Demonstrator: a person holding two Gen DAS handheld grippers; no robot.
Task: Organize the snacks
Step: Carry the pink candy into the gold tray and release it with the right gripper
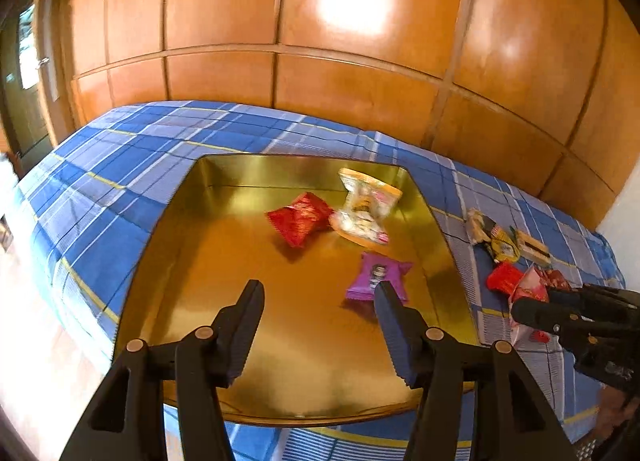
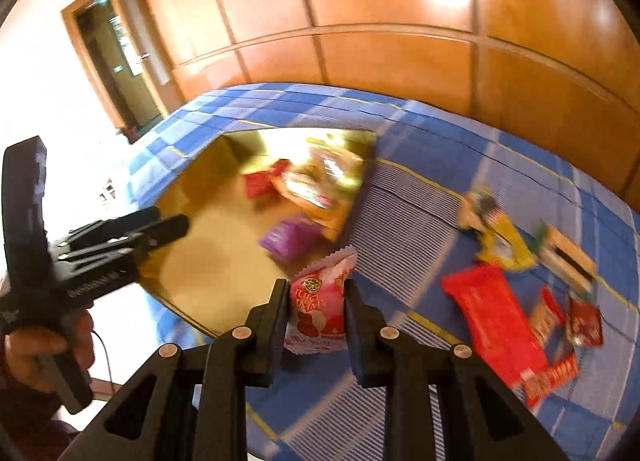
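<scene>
A gold tin tray (image 1: 208,253) lies on a blue plaid cloth. In it are a red packet (image 1: 300,221), an orange-and-white packet (image 1: 366,207) and a purple packet (image 1: 378,275). My left gripper (image 1: 318,289) is open and empty above the tray's near half; it also shows in the right wrist view (image 2: 168,221). My right gripper (image 2: 316,293) is shut on a pink gummy packet (image 2: 320,305), held above the cloth just right of the tray (image 2: 208,261). In the left wrist view the right gripper (image 1: 520,311) holds that packet (image 1: 530,287).
Loose snacks lie on the cloth right of the tray: a large red packet (image 2: 492,317), a yellow packet (image 2: 500,241), a tan wafer pack (image 2: 568,257) and small red packets (image 2: 584,321). A wooden panelled wall stands behind. A doorway (image 2: 116,61) is at the left.
</scene>
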